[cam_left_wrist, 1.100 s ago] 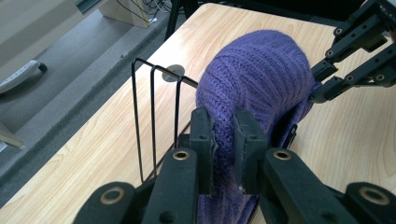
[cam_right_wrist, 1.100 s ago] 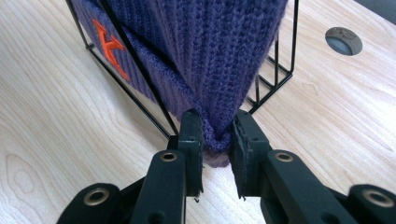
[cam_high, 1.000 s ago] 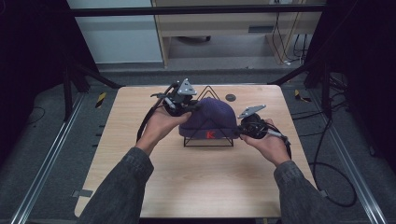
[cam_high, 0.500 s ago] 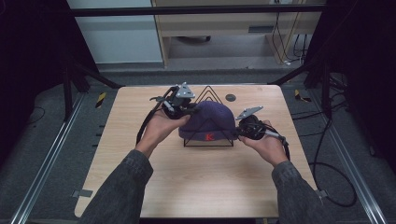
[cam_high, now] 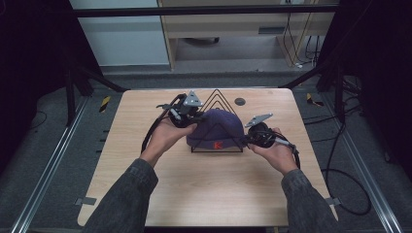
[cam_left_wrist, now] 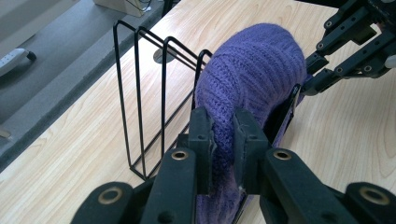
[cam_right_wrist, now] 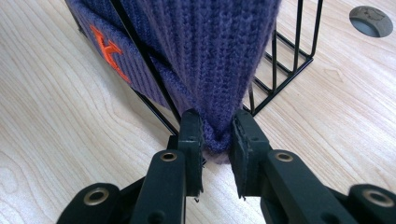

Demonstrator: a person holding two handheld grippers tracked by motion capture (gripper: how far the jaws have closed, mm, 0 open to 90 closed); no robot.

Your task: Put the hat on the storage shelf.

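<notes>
A purple beanie (cam_high: 215,127) sits draped over a black wire rack (cam_high: 217,122) at the middle of the desk (cam_high: 209,194). The left hand-held gripper (cam_left_wrist: 223,140) pinches the beanie's left side, and the right hand-held gripper (cam_right_wrist: 216,135) pinches its right edge near the desk.

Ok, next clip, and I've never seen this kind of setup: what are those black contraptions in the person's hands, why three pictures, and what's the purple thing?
No robot here: a person holds a hand-operated two-jaw gripper in each hand. The high view looks down on a wooden table; the left gripper and right gripper flank a purple knit beanie with an orange K. The other two pictures come from cameras riding on each gripper, looking along its black jaws. The beanie is draped over a black wire rack. Each gripper is pinching the knit fabric at one side. A small round grey disc is set in the table behind.
</notes>
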